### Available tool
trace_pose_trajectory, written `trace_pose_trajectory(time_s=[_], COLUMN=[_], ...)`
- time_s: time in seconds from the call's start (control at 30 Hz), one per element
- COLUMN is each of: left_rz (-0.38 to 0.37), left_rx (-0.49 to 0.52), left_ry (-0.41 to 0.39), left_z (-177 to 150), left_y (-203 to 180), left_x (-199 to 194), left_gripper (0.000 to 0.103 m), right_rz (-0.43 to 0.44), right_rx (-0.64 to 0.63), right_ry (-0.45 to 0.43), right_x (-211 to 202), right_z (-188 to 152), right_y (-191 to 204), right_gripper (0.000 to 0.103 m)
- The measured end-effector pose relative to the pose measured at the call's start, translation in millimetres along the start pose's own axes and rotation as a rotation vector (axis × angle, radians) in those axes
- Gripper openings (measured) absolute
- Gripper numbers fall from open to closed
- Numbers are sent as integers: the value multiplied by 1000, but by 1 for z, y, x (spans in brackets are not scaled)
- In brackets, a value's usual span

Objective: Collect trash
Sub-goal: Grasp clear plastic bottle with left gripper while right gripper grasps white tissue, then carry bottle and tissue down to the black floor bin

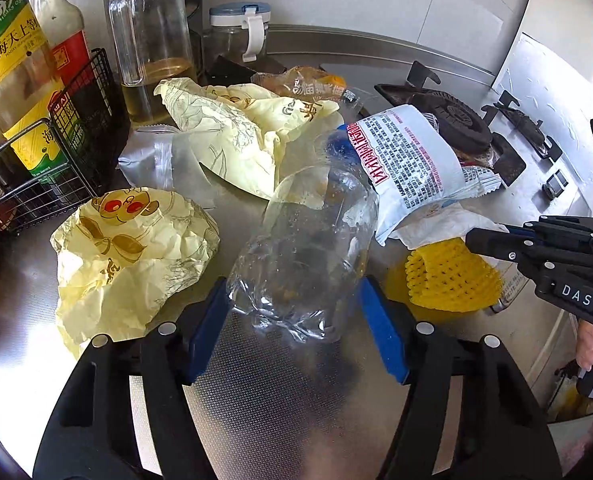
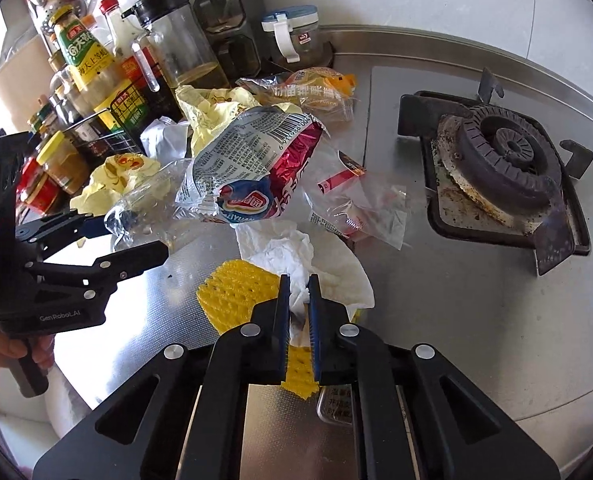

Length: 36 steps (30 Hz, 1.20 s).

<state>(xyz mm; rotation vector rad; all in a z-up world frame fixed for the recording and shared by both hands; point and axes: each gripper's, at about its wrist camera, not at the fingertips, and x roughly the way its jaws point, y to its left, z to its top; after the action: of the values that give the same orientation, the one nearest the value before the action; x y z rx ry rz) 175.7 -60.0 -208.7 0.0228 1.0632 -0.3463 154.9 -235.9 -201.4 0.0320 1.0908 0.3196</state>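
Observation:
A crushed clear plastic bottle (image 1: 308,240) lies on the steel counter (image 1: 280,392). My left gripper (image 1: 293,282) is shut on its near end, a blue pad touching each side. My right gripper (image 2: 299,280) is shut on a crumpled white tissue (image 2: 296,256) that lies over a yellow foam net (image 2: 232,296). A white and red snack bag (image 2: 256,164) rests on the bottle's far end. Two crumpled yellow paper wrappers (image 1: 128,256) (image 1: 236,128) lie to the left. An orange snack wrapper (image 2: 308,88) and a clear plastic wrapper (image 2: 360,208) lie further back.
A gas burner (image 2: 508,168) on its black grate takes up the right side. A wire basket (image 1: 56,152) of sauce bottles, an oil jug (image 1: 152,40) and a lidded jar (image 2: 292,32) stand along the back left. A hand (image 1: 592,344) holds the right gripper's handle.

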Motion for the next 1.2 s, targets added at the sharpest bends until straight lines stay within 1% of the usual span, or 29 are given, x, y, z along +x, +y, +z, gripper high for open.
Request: trace_pose_trajectory(time_s=[0.1, 0.27, 0.6, 0.77, 0.9, 1.03, 1.2], left_rz=[10, 17, 56, 72, 73, 72, 51], left_rx=[-4, 4, -1, 8, 3, 6, -6], left_ry=[-28, -55, -164, -194, -211, -214, -200], left_z=[1, 0, -20, -41, -63, -88, -125], left_y=[-3, -10, -16, -22, -27, -36, -49], left_x=[-10, -31, -105, -139, -164, -185, -207], left_gripper=[62, 61, 60, 60, 60, 60, 60], right_rz=[22, 29, 24, 23, 25, 21, 15], right_rx=[4, 0, -15, -38, -52, -55, -44], right_ry=[-20, -85, -200, -217, -222, -219, -204], right_x=[-9, -35, -89, -112, -128, -143, -158], right_z=[0, -1, -15, -30, -49, -74, -112], right_y=[2, 8, 35, 56, 74, 88, 100], right_gripper=[9, 8, 7, 7, 7, 7, 7])
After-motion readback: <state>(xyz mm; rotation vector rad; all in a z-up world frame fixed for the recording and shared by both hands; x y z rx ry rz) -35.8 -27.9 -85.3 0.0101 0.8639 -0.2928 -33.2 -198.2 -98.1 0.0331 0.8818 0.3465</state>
